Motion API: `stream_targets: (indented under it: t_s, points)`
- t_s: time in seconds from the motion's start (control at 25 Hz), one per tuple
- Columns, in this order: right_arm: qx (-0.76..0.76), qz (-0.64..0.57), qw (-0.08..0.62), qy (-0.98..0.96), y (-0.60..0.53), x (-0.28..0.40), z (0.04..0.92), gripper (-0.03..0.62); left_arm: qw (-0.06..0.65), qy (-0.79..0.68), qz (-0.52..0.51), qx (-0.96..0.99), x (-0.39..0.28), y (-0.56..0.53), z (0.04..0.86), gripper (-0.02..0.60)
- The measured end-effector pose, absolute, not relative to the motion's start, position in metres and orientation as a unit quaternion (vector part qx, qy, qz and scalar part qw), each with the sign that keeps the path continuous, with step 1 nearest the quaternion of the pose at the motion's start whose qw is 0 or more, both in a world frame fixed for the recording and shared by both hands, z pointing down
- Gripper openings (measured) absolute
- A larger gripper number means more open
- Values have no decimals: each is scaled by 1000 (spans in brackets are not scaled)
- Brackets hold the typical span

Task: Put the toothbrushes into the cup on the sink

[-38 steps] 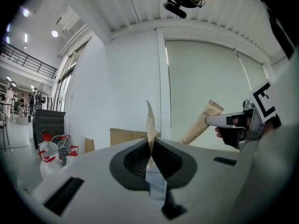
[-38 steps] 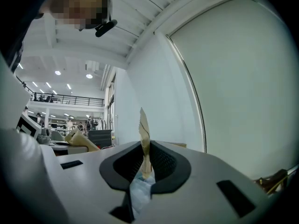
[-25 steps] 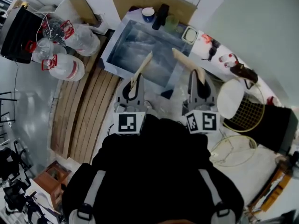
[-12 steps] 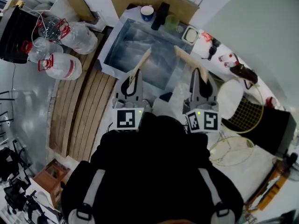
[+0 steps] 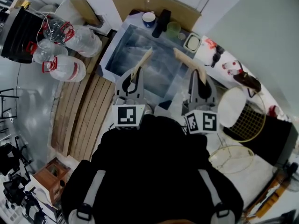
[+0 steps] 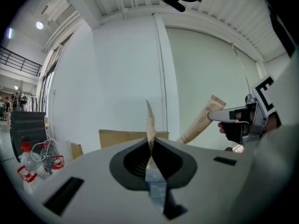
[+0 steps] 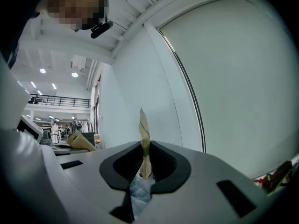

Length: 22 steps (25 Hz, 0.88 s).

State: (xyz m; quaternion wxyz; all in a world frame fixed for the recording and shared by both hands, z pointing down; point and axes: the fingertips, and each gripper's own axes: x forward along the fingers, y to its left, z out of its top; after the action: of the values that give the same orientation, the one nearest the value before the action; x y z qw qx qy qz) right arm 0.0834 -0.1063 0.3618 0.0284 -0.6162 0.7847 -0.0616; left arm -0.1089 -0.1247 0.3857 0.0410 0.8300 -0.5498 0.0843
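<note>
Both grippers hold a toothbrush in a tan paper wrapper, pointing up and away over the near edge of the steel sink (image 5: 122, 41). My left gripper (image 5: 135, 78) is shut on the left toothbrush (image 5: 143, 62), which stands on edge between its pads (image 6: 150, 120). My right gripper (image 5: 196, 74) is shut on the right toothbrush (image 5: 187, 62), seen upright in its own view (image 7: 143, 132). On the sink's far rim stand a white-and-blue cup (image 5: 149, 17) and a green cup (image 5: 174, 30). From the left gripper view, the right gripper (image 6: 243, 120) and its wrapper (image 6: 202, 121) show to the right.
A black bottle (image 5: 161, 17) stands between the two cups, with a small white dish (image 5: 192, 42) to the right. Large water jugs (image 5: 63, 66) lie at the left beside wooden slats (image 5: 84, 111). A wire basket (image 5: 247, 115) sits at the right.
Both grippers keep their hold on the wrapped toothbrushes and stay near the sink's front edge. Only the head camera's framing has shifted slightly.
</note>
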Motion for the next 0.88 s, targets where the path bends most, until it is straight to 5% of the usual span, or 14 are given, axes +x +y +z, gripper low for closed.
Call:
stream_targets:
  t_s: [0.88]
  points:
    - [-598,-88,19,797,-157,104,385,40,-22,-562,173,808,-99,-264,382,12]
